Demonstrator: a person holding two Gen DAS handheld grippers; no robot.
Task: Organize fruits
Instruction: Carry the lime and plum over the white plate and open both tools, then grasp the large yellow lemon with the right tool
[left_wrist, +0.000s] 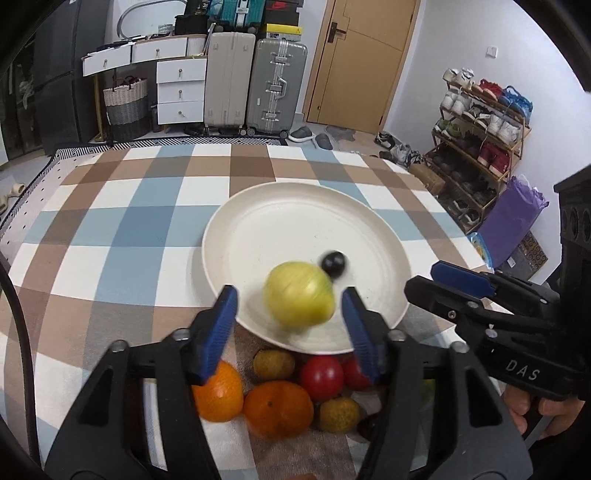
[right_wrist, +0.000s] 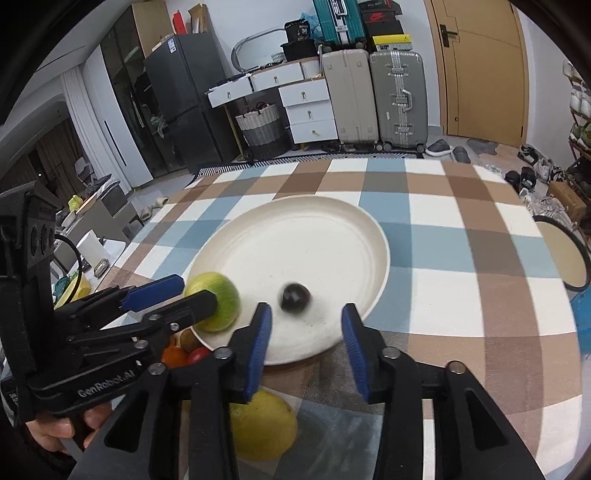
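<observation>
Checked cloth (left_wrist: 110, 236) in blue, brown and white is covering the table, with suitcases, drawers and a shoe rack standing behind it. You are working over a cream plate (left_wrist: 295, 206) set mid-table. Your left gripper (left_wrist: 288, 314) is gaping wide, its blue pads flanking a green fruit (left_wrist: 299, 293) that is blurring with motion over the plate's near edge; whether a pad is touching it, you cannot tell from either view. Your right gripper (right_wrist: 306, 325) is likewise spread and holding nothing, pointing at a small dark fruit (right_wrist: 294, 297) that is also smearing on the plate. Waiting just off the near rim are two oranges (left_wrist: 277, 410), red fruits (left_wrist: 320, 377) and brownish ones (left_wrist: 273, 364); a yellow fruit (right_wrist: 262, 424) is sitting under the right gripper. Risks: both round fruits are probably rolling, so one may be running over the shallow rim, and the gripper tips are crowding close enough to clash or nudge the plate.
</observation>
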